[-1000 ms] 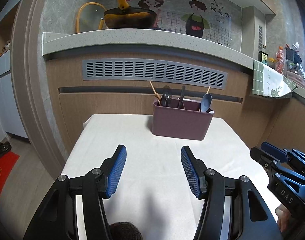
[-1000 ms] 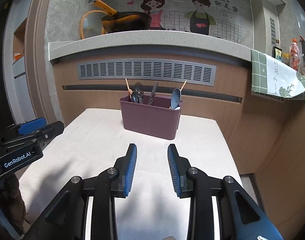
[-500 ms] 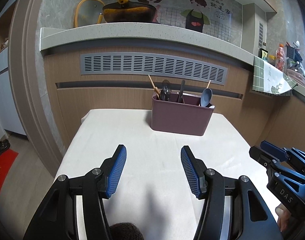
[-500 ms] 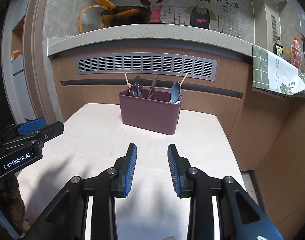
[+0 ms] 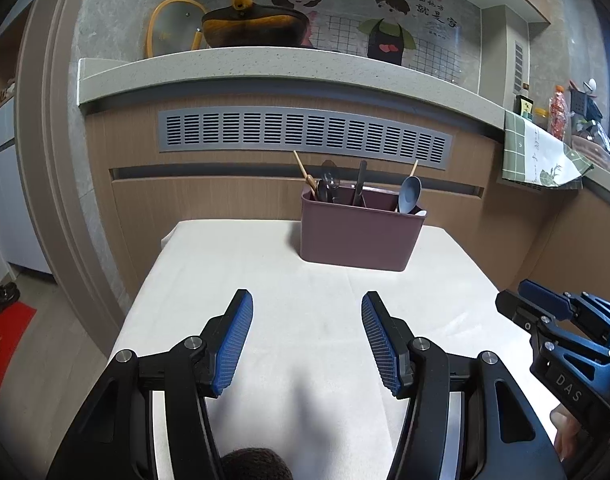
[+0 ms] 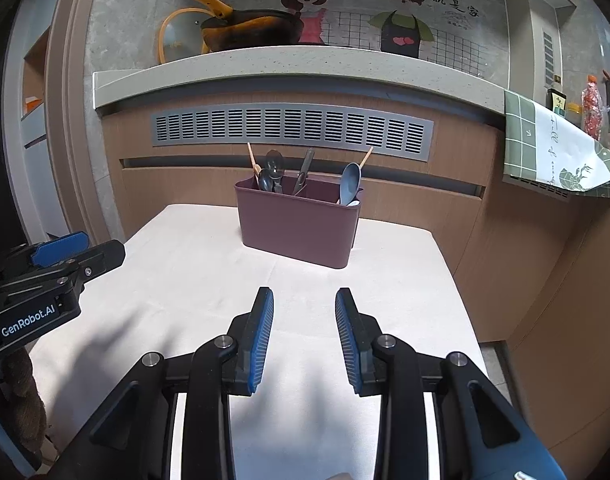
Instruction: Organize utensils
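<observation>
Utensils (image 5: 409, 194) are stood in the holder (image 5: 359, 240) at the table's (image 5: 233, 264) far edge; left gripper (image 5: 307, 336) and right gripper (image 6: 303, 332) are held over it, fingers apart, nothing gripped.

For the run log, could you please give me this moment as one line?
left gripper: open, empty | right gripper: open, empty | utensils: standing in maroon caddy | table: no loose utensil seen

Left tool (image 5: 307, 338) hovers wide open over the surface (image 5: 225, 264); utensil holder (image 5: 359, 238) stands at its far edge, utensils upright inside.
</observation>
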Demonstrator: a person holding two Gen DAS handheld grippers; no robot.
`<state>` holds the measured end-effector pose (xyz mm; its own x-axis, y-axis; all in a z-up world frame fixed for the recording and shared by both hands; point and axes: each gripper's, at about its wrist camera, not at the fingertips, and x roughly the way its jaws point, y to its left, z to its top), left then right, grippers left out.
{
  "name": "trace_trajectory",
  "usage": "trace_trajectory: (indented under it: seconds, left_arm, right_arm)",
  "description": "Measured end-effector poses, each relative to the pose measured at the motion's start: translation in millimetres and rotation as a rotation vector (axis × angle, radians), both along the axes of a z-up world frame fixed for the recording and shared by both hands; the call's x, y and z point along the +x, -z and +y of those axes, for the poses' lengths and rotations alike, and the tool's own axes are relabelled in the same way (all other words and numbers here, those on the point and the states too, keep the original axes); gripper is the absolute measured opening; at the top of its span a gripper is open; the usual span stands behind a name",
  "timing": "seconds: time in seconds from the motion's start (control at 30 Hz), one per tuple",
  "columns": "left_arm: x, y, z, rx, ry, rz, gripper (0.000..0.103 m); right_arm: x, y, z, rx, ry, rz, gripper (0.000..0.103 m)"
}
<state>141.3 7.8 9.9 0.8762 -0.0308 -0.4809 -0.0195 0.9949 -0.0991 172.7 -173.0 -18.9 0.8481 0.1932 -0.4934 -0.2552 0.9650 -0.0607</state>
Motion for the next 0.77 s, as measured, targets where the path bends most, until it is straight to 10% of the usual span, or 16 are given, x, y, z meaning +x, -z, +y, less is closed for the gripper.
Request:
trace_trajectory:
  seconds: [0.77]
  left_arm:
    - [3.7, 6.9, 4.0, -0.024, 0.013, 0.028, 0.057]
  right_arm:
    - [2.8, -1.5, -4.3, 0.002, 0.016, 0.003, 0.030]
